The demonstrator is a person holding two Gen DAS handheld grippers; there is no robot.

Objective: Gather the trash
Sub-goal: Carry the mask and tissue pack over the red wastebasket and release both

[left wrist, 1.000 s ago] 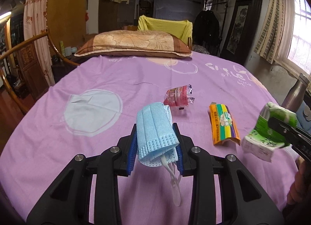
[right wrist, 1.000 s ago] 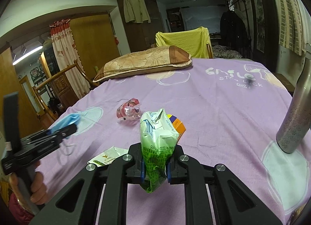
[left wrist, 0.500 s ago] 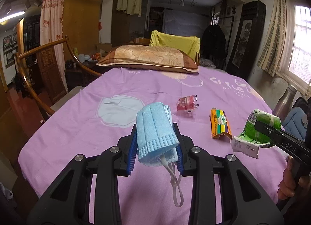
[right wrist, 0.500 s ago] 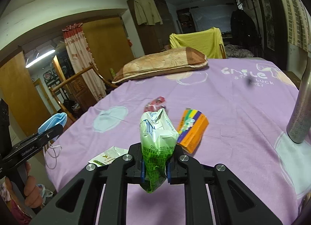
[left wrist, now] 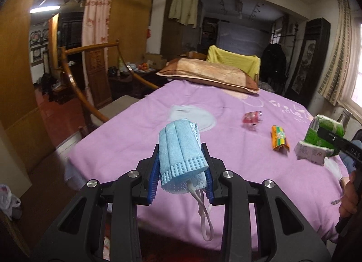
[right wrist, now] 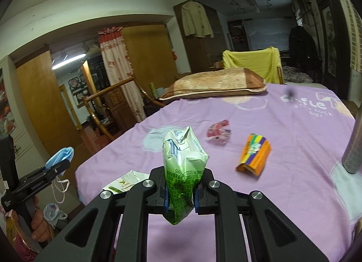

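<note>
Face mask [left wrist: 181, 155]: light blue, pleated, with an embossed grid along its lower hem and white ear loops. Left gripper [left wrist: 182, 185]: black body, silver screws, blue ribbed fingers [left wrist: 153, 178]. Right gripper [right wrist: 180, 190]: black, with blue fingers [right wrist: 166, 196]. Green wrapper [right wrist: 183, 171]: white upper part with blue stripes, bright green lower part with dark print. Orange carton [right wrist: 254, 156]: orange with purple, yellow and green stripes. Red wrapper [right wrist: 218, 132]: red and pink, partly clear. Flat packet [right wrist: 123, 182]: white with a green band. Bedsheet [right wrist: 294, 137]: lilac with pale blue circles and white lettering. Pillow [right wrist: 217, 84]: tan floral, brown border. Bottle [right wrist: 354, 149]: speckled grey metal
</note>
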